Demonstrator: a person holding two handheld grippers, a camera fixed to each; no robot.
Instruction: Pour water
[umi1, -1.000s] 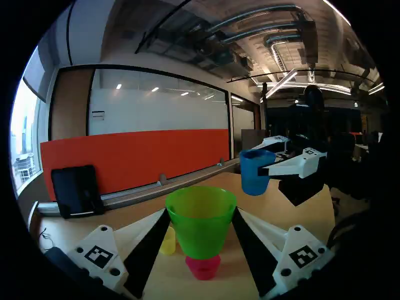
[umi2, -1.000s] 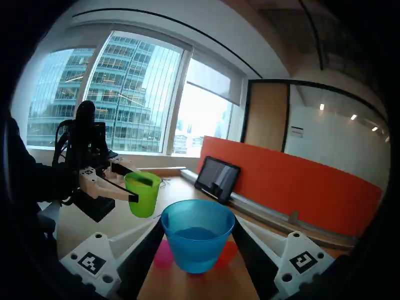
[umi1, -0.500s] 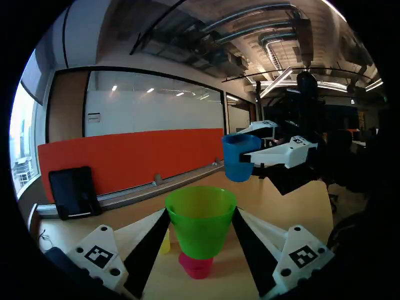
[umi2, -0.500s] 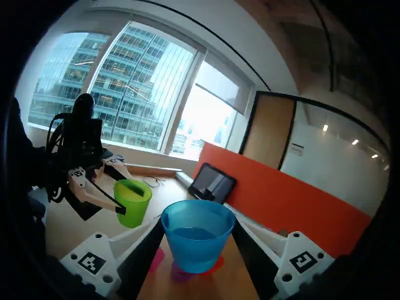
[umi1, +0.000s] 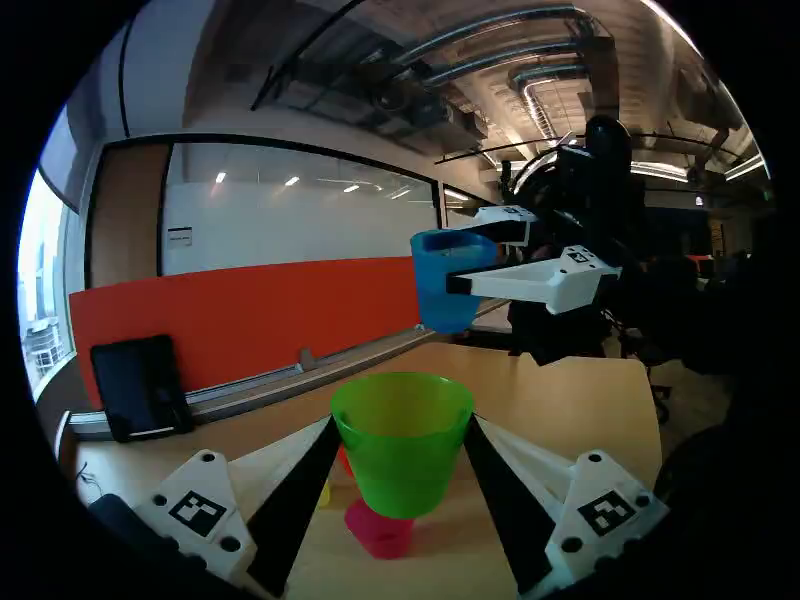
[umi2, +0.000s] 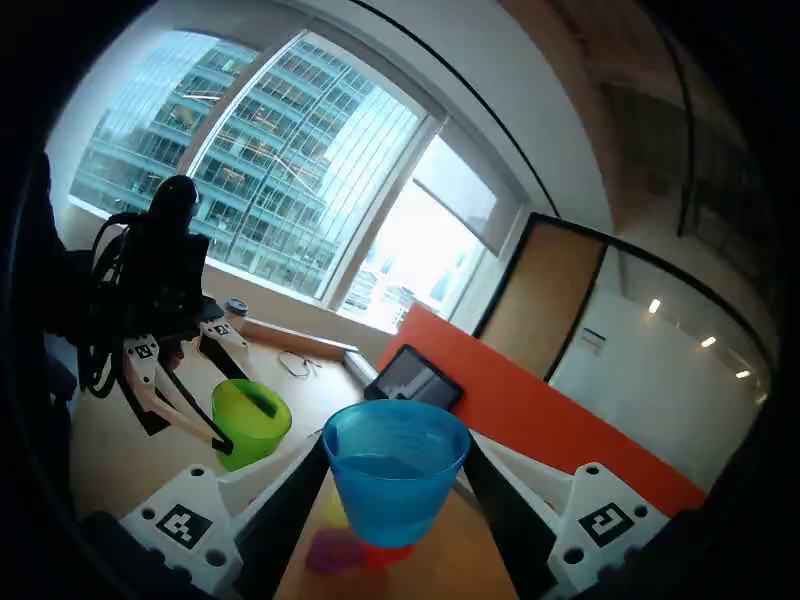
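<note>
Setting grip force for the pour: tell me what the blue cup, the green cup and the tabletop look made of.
The blue cup: likely thin translucent plastic, smooth and glossy; the water level shows through its wall.
The green cup: likely the same plastic; light glows through its wall.
The tabletop: pale wood look, low sheen; wood or laminate, cannot tell.

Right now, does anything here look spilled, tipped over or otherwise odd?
Nothing stands out. The right gripper holds the blue cup with water inside it. The left gripper holds the green cup. The visible part of the wooden table shows no puddle, and a small pink cup stands on it.
</note>
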